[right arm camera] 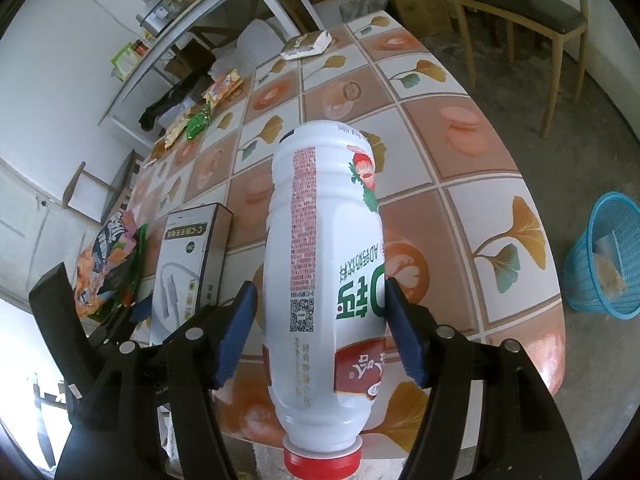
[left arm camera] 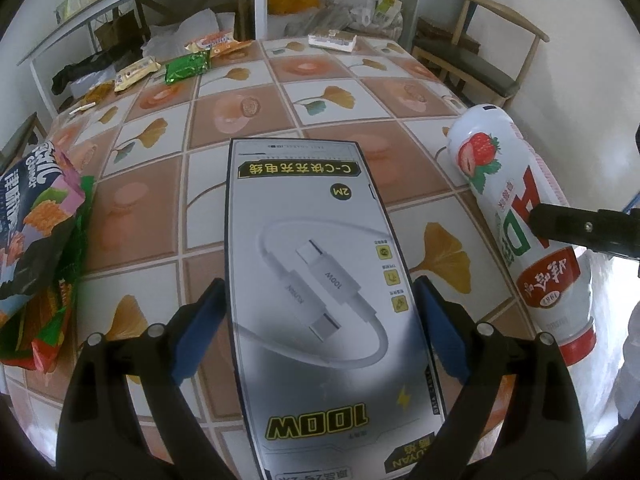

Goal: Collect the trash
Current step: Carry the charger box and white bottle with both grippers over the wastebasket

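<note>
My left gripper [left arm camera: 320, 308] is shut on a grey cable box [left arm camera: 320, 280], its blue pads against both long sides, over the tiled table [left arm camera: 248, 152]. The box also shows in the right wrist view [right arm camera: 188, 264]. My right gripper [right arm camera: 320, 312] is shut on a white strawberry drink bottle [right arm camera: 324, 248] with a red cap, lying lengthwise between the pads. The bottle also shows in the left wrist view [left arm camera: 520, 216], with a finger of the right gripper [left arm camera: 568, 228] on it.
Snack bags [left arm camera: 36, 232] lie at the table's left edge, more wrappers [left arm camera: 184, 64] at the far left. A flat carton [left arm camera: 332, 40] lies at the far edge. A blue basket [right arm camera: 608, 264] stands on the floor to the right. A chair [right arm camera: 532, 12] stands beyond.
</note>
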Demonstrator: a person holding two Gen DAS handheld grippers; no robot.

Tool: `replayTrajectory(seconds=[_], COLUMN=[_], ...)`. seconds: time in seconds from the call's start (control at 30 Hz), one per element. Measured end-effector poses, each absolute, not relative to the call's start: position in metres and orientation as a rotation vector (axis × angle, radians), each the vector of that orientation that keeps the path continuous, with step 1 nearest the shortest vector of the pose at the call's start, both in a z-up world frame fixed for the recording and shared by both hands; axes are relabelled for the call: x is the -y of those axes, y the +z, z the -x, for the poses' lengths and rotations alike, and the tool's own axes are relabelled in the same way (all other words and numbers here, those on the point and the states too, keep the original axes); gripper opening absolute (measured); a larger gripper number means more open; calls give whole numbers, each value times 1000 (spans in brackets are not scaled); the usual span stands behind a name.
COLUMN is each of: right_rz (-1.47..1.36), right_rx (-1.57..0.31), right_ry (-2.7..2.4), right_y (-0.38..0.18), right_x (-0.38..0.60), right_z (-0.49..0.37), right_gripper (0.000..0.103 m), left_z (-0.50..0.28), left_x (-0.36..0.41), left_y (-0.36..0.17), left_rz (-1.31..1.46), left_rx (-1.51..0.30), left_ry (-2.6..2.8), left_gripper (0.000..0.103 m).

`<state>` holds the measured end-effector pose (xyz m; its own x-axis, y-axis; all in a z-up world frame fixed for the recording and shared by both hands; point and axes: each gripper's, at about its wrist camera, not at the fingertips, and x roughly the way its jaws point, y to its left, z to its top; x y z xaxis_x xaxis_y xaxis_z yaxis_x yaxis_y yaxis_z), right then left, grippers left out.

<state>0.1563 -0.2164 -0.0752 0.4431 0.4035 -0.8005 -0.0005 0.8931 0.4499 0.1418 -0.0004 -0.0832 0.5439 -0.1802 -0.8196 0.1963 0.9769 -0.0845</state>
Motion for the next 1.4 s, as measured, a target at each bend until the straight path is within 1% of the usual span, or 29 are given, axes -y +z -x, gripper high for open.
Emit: replayTrajectory(seconds=[0.2, 0.33, 1.4], right_rz=[-411, -405, -413], right_rx=[-1112, -1116, -1071], right_ry=[251, 247, 262], right_y=[-80, -81, -70], right_x=[213, 212, 213], right_z=[-158, -159, -149], right_gripper=[63, 59, 57], left_z=[-137, -135, -123], left_x=[1, 1, -1], left_y=[-82, -80, -64], left_rz=[-22, -21, -23], left_rx=[-956, -949, -894], left_ry=[-225, -225, -206], left_gripper=[88, 88, 88])
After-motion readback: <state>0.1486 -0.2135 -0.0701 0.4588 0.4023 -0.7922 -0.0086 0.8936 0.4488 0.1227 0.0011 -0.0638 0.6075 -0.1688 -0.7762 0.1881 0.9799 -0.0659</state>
